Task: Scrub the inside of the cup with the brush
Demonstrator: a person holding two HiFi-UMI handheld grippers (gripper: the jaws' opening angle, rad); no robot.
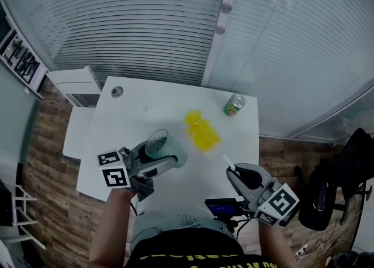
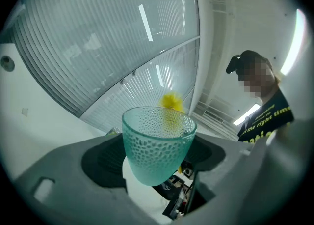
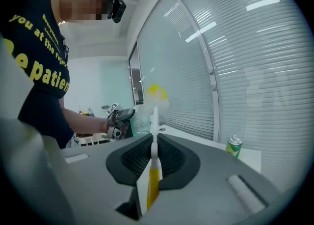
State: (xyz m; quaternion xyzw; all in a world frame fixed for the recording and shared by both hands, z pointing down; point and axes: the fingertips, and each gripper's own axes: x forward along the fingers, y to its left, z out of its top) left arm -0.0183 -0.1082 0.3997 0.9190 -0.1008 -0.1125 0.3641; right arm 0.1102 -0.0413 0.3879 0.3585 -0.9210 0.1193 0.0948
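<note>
Two hand-held grippers are hovering over the near half of a white table (image 1: 146,100). The left gripper (image 1: 165,157) is clenching a teal dimpled cup (image 1: 165,145), its jaws pressing on the cup's lower body. The cup is sitting tilted, with its mouth facing about 10 o'clock in the head view. The right gripper (image 1: 235,173) is grasping the handle of a brush (image 1: 203,132), with both jaws closing on the thin white-and-yellow stem. That stem is pointing toward 11 o'clock, and the yellow bristle head is sitting at about 3 o'clock from the cup's rim, near it but outside the cup. In the left gripper view the bristles are showing just past the cup's far rim. A green can (image 1: 234,104) is standing at 1 o'clock from the bristles, near the table's far edge.
</note>
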